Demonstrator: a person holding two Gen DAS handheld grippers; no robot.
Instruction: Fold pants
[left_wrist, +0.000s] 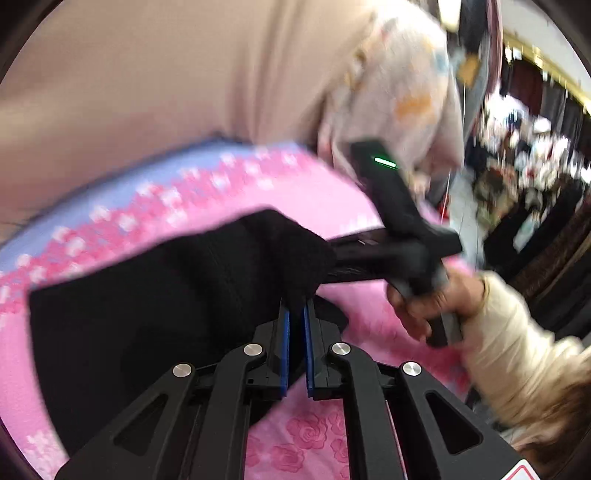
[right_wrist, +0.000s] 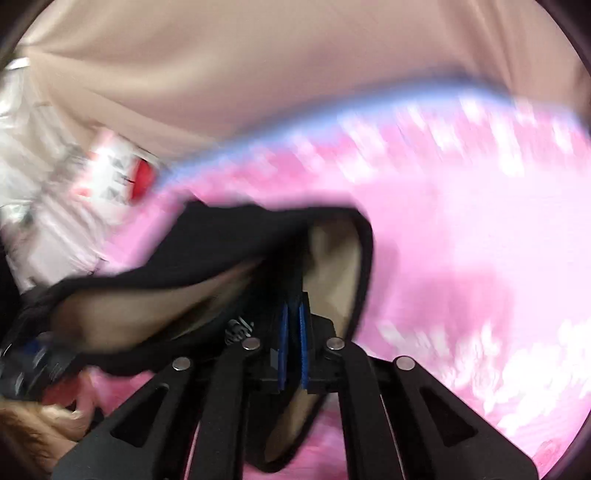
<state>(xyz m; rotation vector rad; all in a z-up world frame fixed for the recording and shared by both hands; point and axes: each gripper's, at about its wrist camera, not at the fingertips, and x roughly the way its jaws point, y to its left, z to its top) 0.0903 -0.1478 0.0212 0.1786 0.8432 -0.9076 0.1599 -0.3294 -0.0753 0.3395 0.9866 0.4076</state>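
Pants, black, are pinched in the left gripper; the right gripper apparently clamps their tan-lined edge, though blurred.

The left gripper points forward and downward, its blue-padded jaws drawn close together with black cloth pinched between them; the right gripper sits at a similar downward tilt, its blue pads likewise nearly together on a dark fold; seen from the left wrist, the right hand wraps around its tool's handle, fingers curled under it, a cream sleeve covering the forearm that reaches in from the lower right; both views are smeared by motion blur.
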